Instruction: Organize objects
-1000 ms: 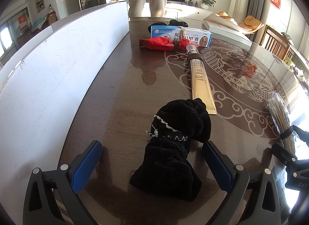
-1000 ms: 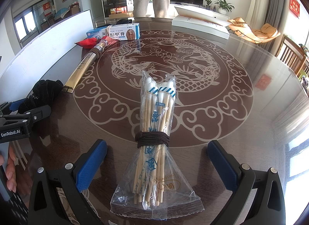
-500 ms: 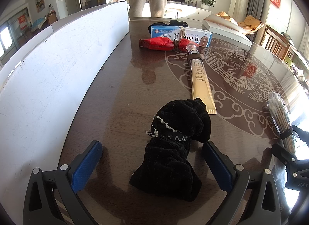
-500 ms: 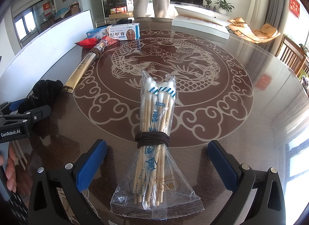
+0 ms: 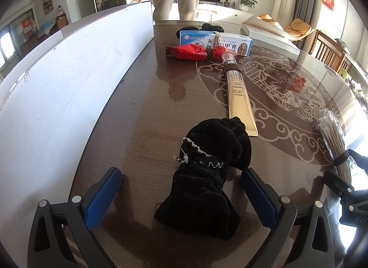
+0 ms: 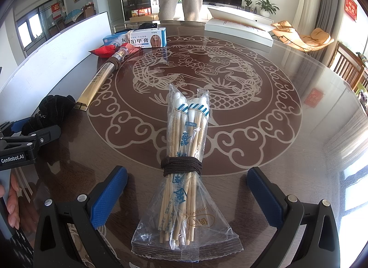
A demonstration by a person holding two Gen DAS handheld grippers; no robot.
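Both grippers spread wide — left gripper (image 5: 181,189) astride black cloth (image 5: 207,171), right gripper (image 6: 187,189) astride bagged swabs (image 6: 186,152) (cord-bound)

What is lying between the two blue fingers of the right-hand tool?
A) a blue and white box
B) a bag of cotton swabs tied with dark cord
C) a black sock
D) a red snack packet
B: the bag of cotton swabs lies on the table between the open right tool's fingers.

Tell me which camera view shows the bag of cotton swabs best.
The right wrist view: the bag of cotton swabs lies whole between the open right gripper fingers, with its dark band visible. The left wrist view shows it only small, at the right edge.
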